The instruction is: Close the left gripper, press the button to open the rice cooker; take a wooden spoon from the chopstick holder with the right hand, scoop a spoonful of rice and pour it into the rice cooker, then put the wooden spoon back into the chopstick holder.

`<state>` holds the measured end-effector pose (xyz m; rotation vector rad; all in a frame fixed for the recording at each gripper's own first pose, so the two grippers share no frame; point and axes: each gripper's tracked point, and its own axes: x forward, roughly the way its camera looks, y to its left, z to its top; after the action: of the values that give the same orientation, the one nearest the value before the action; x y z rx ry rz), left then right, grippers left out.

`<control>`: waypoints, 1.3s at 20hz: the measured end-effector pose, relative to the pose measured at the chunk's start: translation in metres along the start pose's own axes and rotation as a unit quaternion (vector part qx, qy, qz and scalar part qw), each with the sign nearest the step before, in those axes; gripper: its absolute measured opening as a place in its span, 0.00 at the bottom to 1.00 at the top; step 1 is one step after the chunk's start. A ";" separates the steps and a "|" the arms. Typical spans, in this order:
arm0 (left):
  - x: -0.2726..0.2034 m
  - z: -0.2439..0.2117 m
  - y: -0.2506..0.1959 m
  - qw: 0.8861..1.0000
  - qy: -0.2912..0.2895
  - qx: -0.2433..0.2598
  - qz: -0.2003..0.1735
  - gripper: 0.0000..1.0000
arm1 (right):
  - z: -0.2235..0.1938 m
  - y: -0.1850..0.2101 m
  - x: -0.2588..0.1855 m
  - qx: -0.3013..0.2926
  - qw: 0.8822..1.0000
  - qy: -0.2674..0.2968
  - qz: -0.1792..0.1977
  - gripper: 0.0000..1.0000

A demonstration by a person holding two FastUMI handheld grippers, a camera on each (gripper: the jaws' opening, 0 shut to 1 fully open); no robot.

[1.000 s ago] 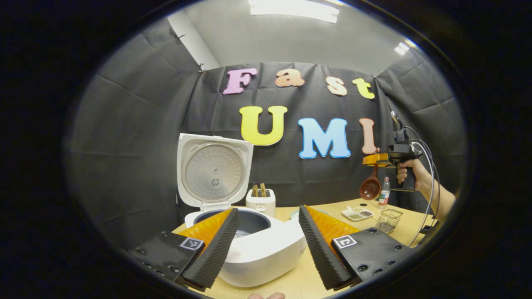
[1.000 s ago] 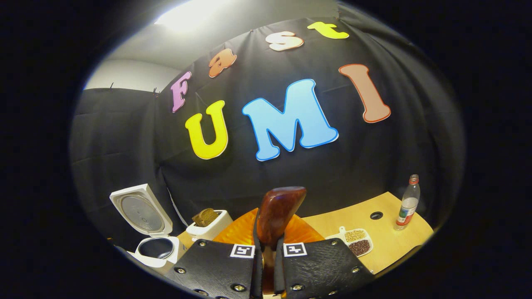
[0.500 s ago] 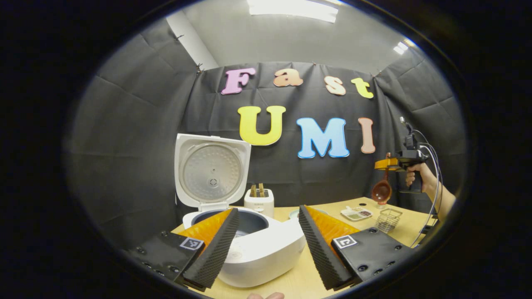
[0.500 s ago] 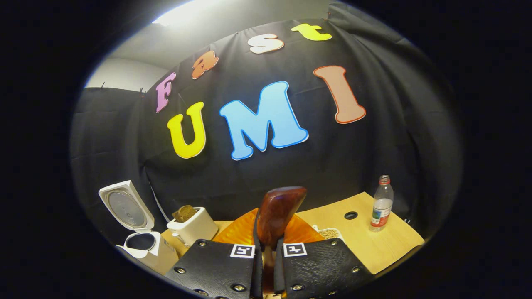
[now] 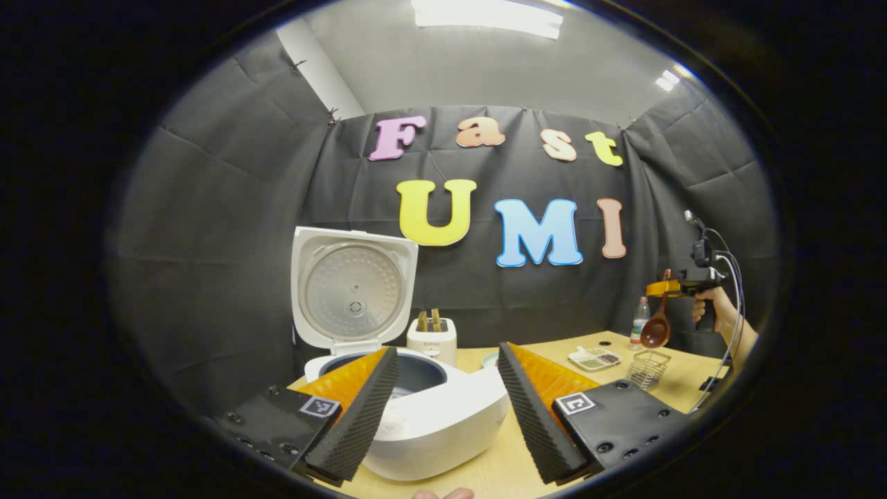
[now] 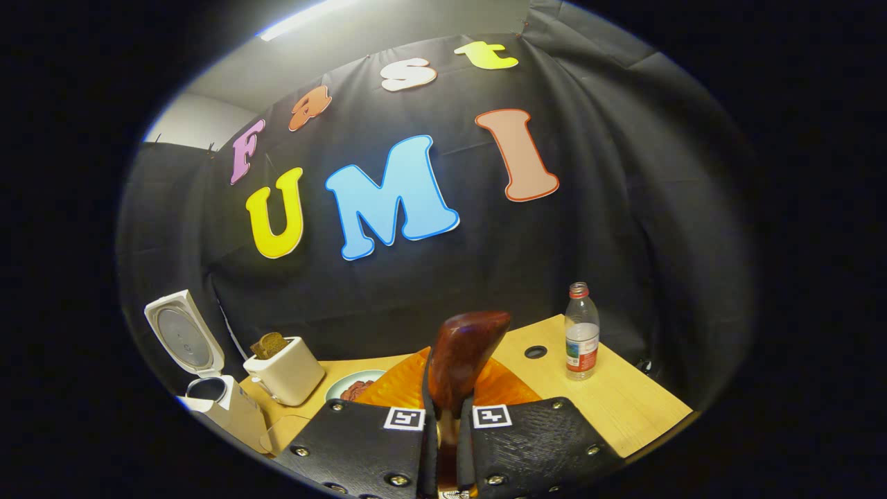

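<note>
R claw (image 6: 447, 443) w/ spoon (image 6: 461, 357) lower, rightward | cooker (image 5: 416, 409) open | wood table (image 6: 617, 409)

Two gripper cams, both facing the back wall over the table

Left gripper view sits low and close right behind the open rice cooker (image 5: 416, 409), looking over it. Right gripper view hangs higher and well off to the right of the rice cooker (image 6: 208, 388), tilted. Both catch the cooker, toaster (image 5: 432, 337) and water bottle (image 6: 581, 331).
</note>
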<state>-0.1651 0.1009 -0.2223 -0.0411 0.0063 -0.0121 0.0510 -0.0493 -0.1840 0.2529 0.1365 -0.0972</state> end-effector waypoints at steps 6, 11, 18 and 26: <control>0.003 -0.002 -0.006 1.000 0.004 0.008 -0.004 0.94 | -0.020 -0.018 -0.001 0.002 1.000 0.004 -0.021 0.11; 0.003 -0.002 -0.006 1.000 0.006 0.011 -0.003 0.97 | -0.034 -0.021 0.001 0.004 1.000 0.013 -0.028 0.11; 0.000 0.002 -0.003 1.000 -0.001 0.005 -0.001 0.97 | -0.069 -0.018 0.003 0.004 0.999 0.027 -0.035 0.13; -0.001 0.005 -0.008 1.000 -0.007 0.008 -0.006 0.97 | -0.081 -0.013 0.007 0.023 0.999 0.041 -0.013 0.29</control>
<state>-0.1660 0.0931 -0.2168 -0.0243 -0.0083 -0.0234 0.0463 -0.0418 -0.2659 0.3012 0.2195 -0.1168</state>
